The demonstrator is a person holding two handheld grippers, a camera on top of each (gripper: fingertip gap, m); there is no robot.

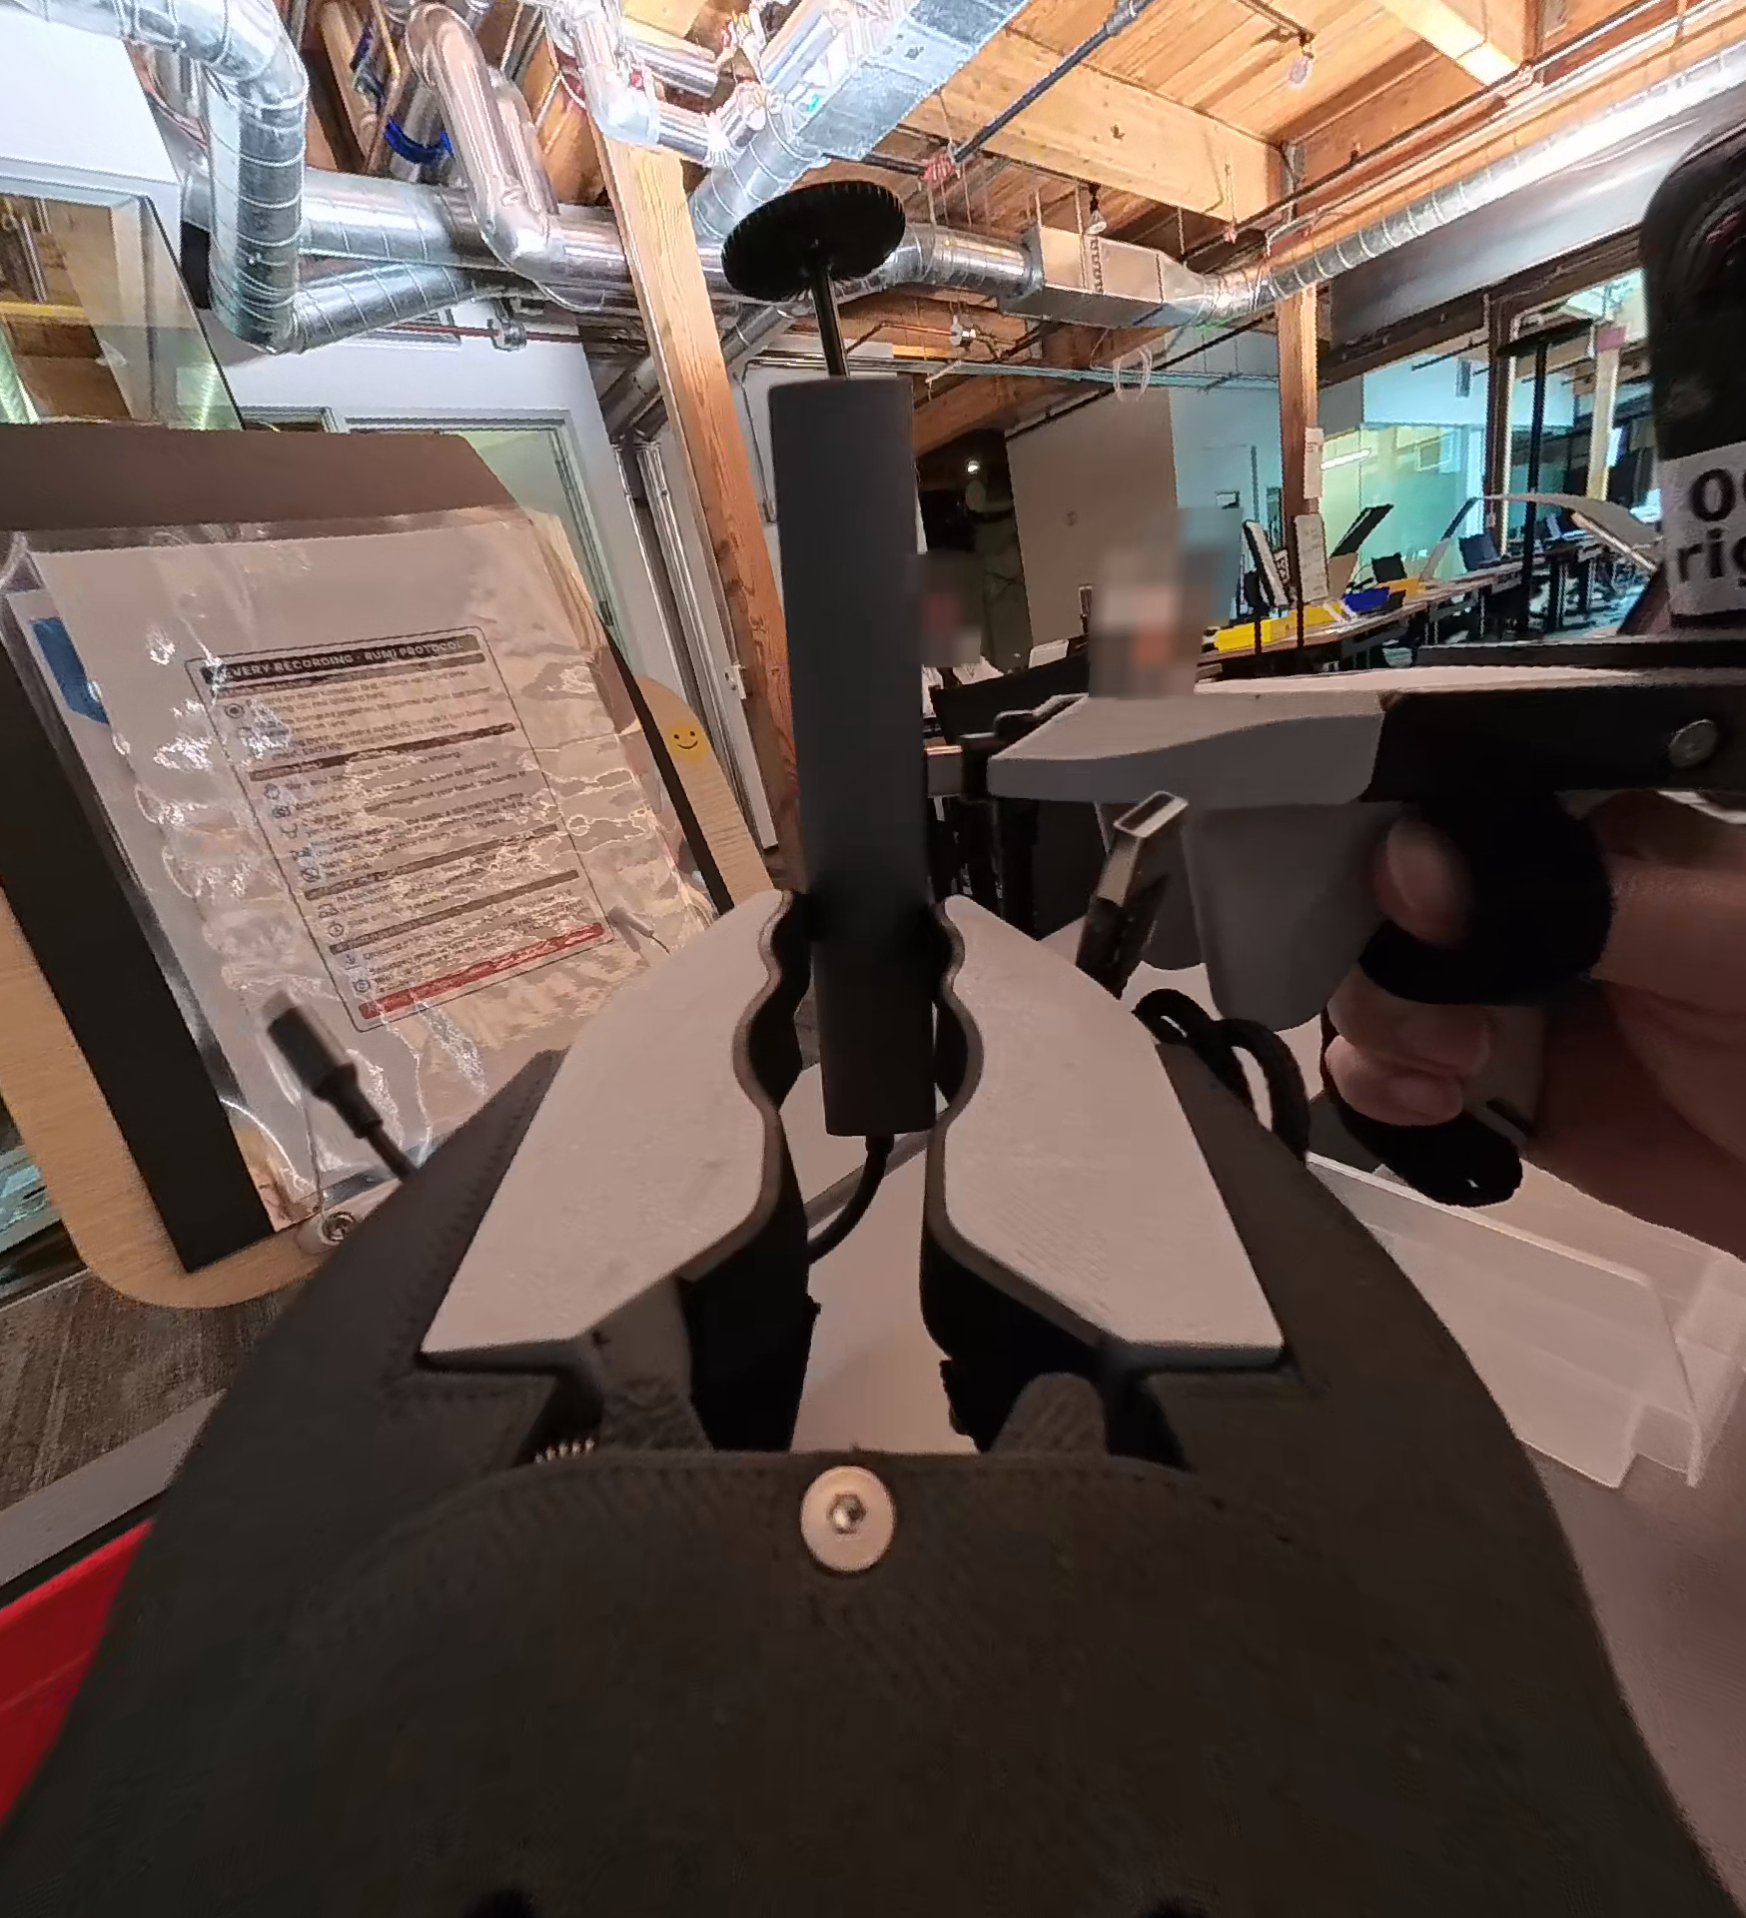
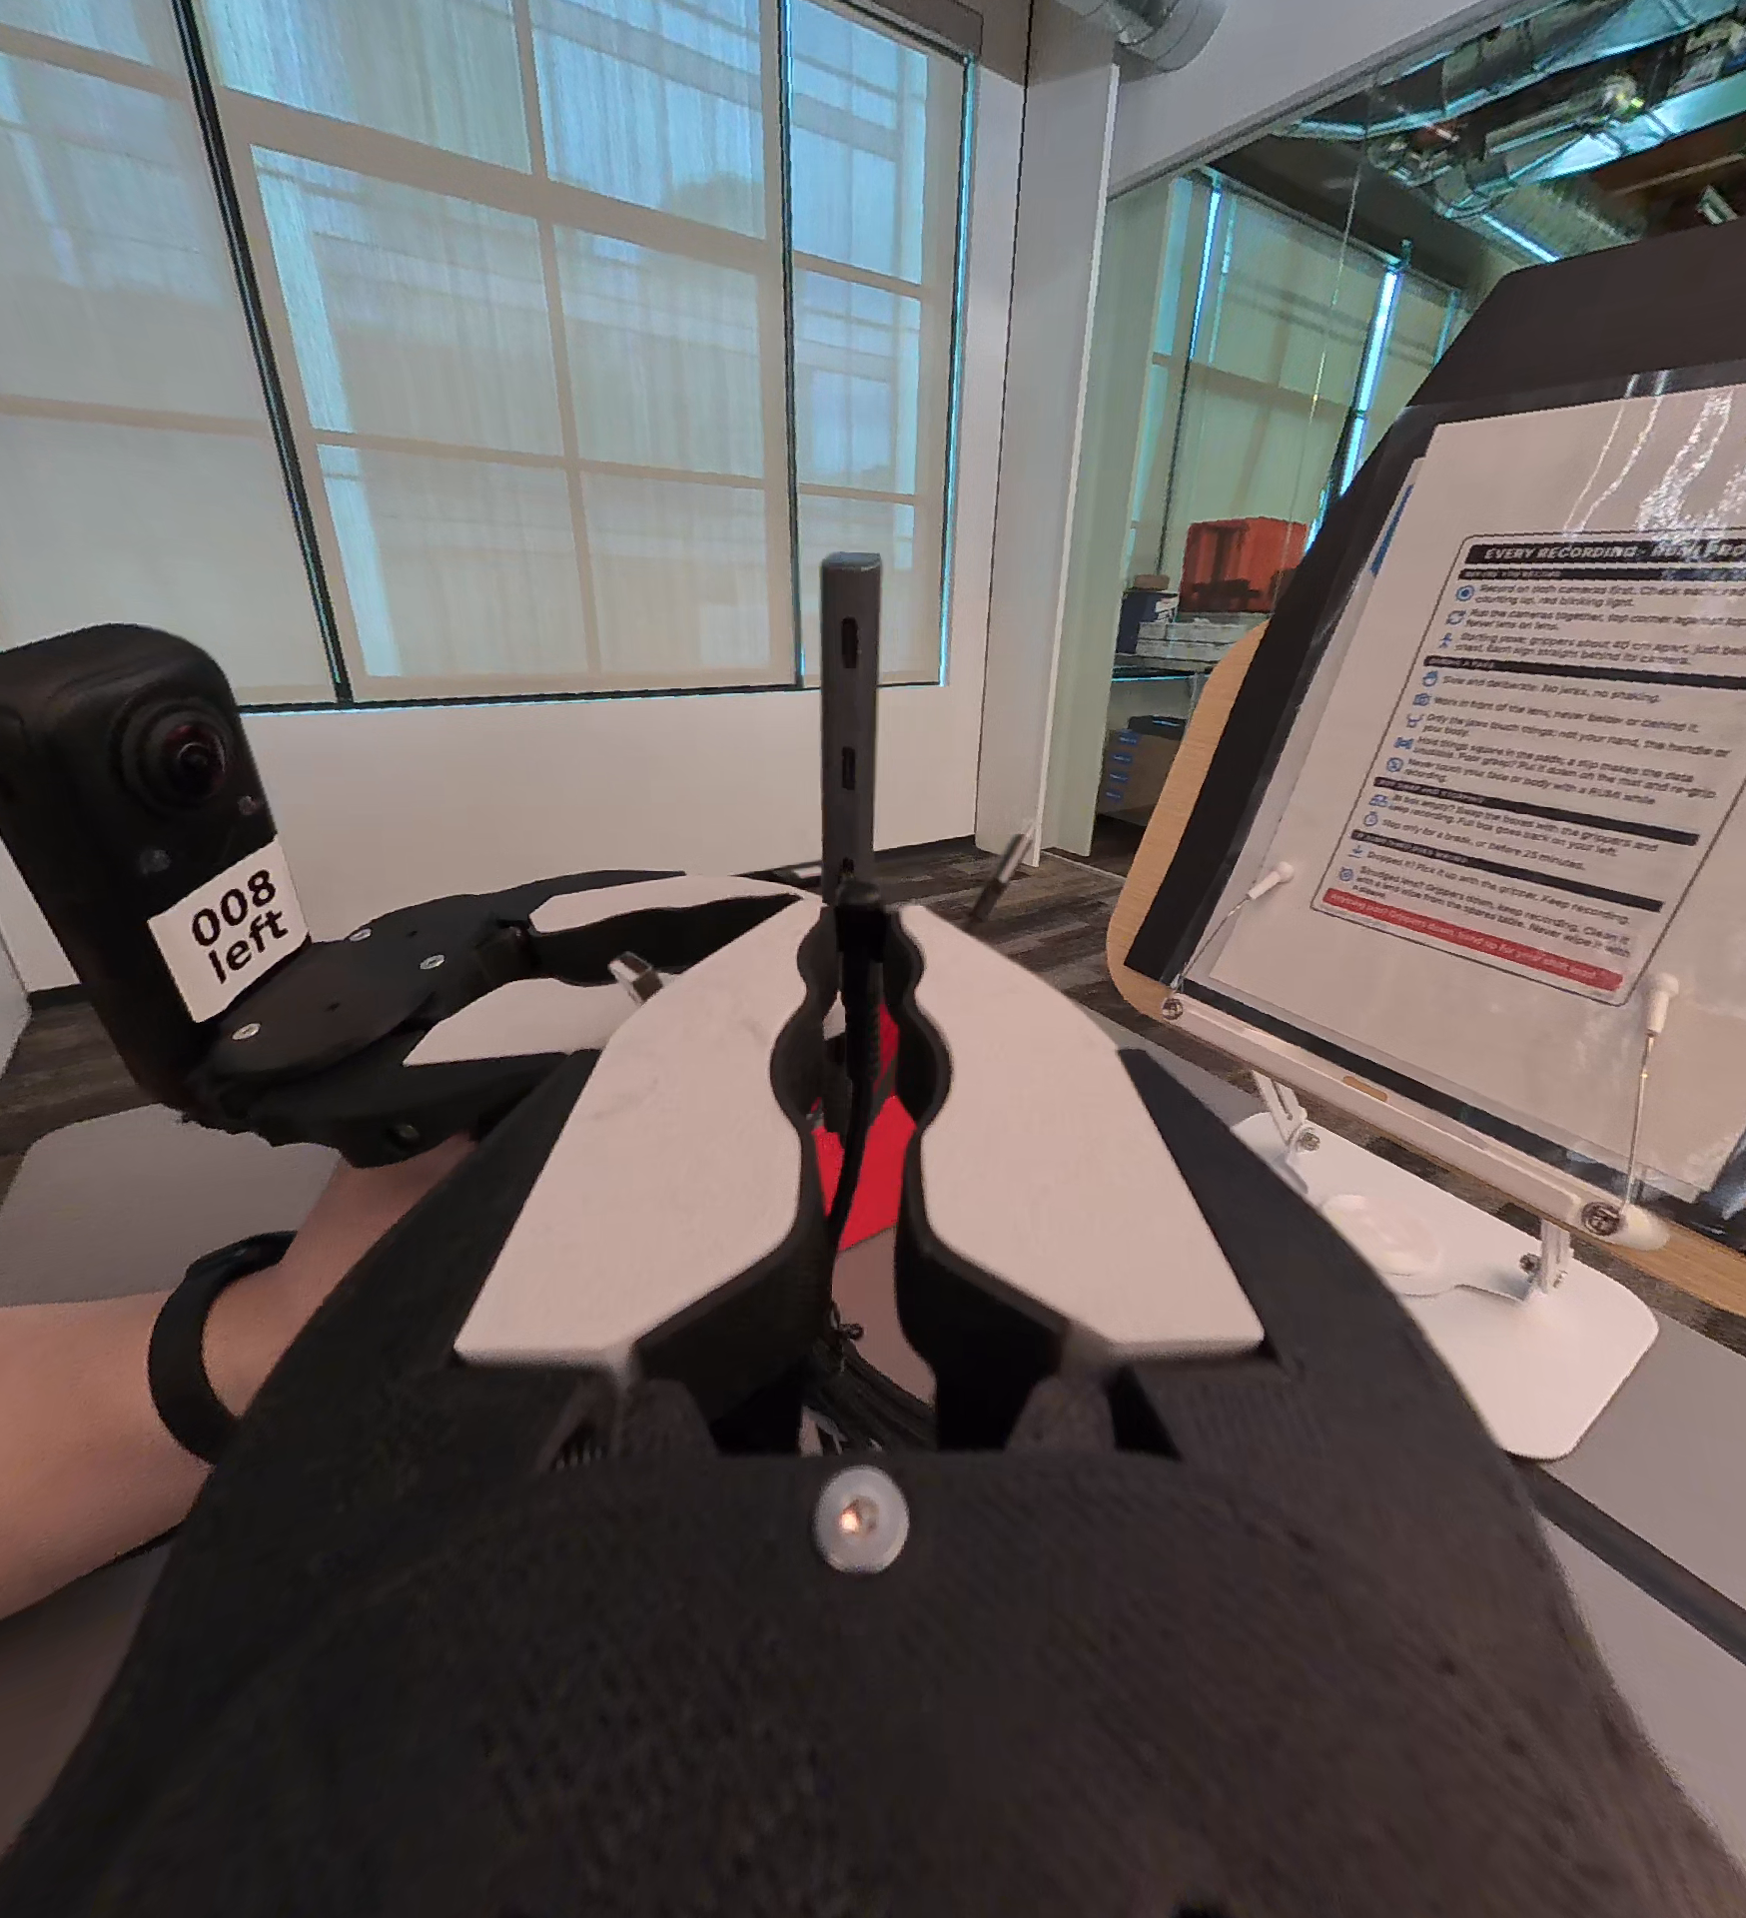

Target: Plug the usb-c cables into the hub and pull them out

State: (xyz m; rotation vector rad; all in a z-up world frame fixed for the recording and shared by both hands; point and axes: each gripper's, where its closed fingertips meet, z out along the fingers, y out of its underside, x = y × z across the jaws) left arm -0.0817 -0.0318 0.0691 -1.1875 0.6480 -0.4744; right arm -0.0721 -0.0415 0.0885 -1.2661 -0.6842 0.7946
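Observation:
My left gripper [image 1: 864, 939] is shut on a dark grey bar-shaped hub [image 1: 853, 664] and holds it upright above the table. In the right wrist view the hub [image 2: 851, 716] shows its side ports. My right gripper [image 2: 861, 939] is shut on a black usb-c cable plug [image 2: 858, 934], whose tip meets the hub's lowest side port; I cannot tell how deep it sits. The right gripper [image 1: 1004, 758] comes in from the right, next to the hub. The left gripper [image 2: 765, 913] comes in from the left. A loose black plug [image 1: 314, 1048] sticks up at left.
A silver-tipped plug [image 1: 1144, 846] and a black braided cable loop [image 1: 1232, 1048] hang under the right gripper. A stand with a laminated sheet [image 2: 1533, 768] stands close by on a white base [image 2: 1533, 1349]. A clear plastic bin [image 1: 1533, 1339] and a red object [image 1: 8, 1681] are on the table. The tips of both grippers are at nearly the same place.

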